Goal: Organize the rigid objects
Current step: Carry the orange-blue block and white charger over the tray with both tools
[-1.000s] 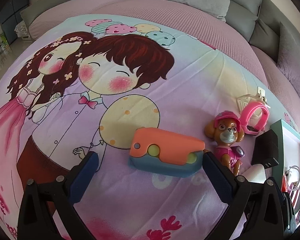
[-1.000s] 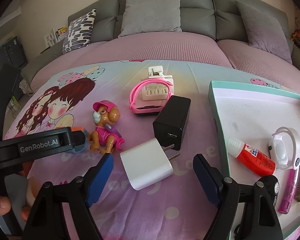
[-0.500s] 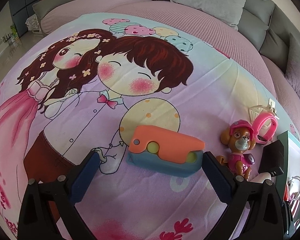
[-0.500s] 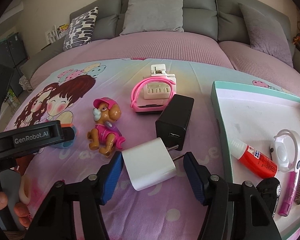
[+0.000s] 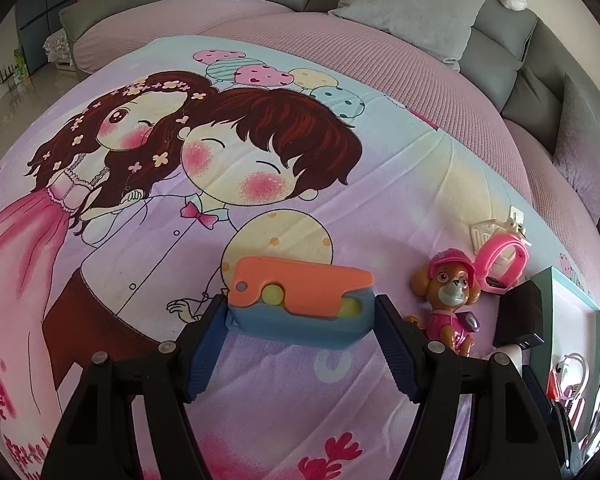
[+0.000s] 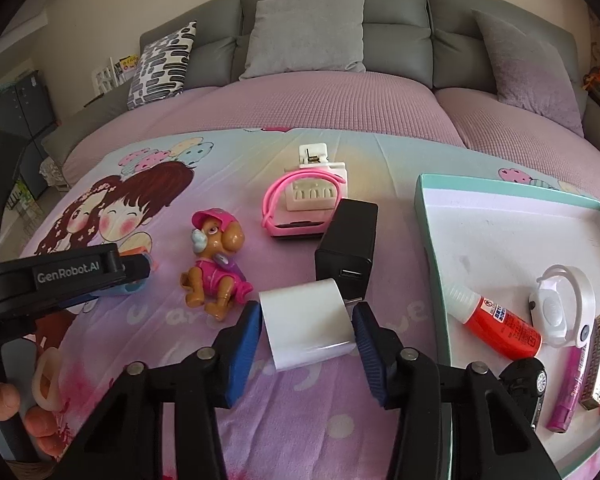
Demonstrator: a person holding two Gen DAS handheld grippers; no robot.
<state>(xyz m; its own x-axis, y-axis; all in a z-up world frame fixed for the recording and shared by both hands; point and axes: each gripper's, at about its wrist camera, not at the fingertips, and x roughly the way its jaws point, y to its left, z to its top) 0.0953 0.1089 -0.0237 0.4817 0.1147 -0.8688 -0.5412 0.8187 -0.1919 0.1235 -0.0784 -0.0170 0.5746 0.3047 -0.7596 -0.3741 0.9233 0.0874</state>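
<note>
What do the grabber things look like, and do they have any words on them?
Each gripper, left and right, has two black plastic arms with silver round screws and ridged blue pads at the tips. The left one's black side bar shows white letters reading GenRobot.AI. No cables or sleeves show.

The bedsheet [image 5: 380, 184] is lilac, printed with a cartoon couple, spotted balloons and pink flowers. On it the folding toy [image 5: 300, 300] is orange over blue with yellow-green dots. Right of that toy the puppy figure [image 5: 450, 300] is tan in a hot-pink cap and vest; beyond it the watch [image 5: 504, 260] is bright pink. Nearer the tray [image 6: 512, 196] (mint rim, white floor) lie a black charger [image 6: 350, 236] and a white charger [image 6: 306, 326]. The sofa [image 6: 396, 24] behind is grey.
</note>
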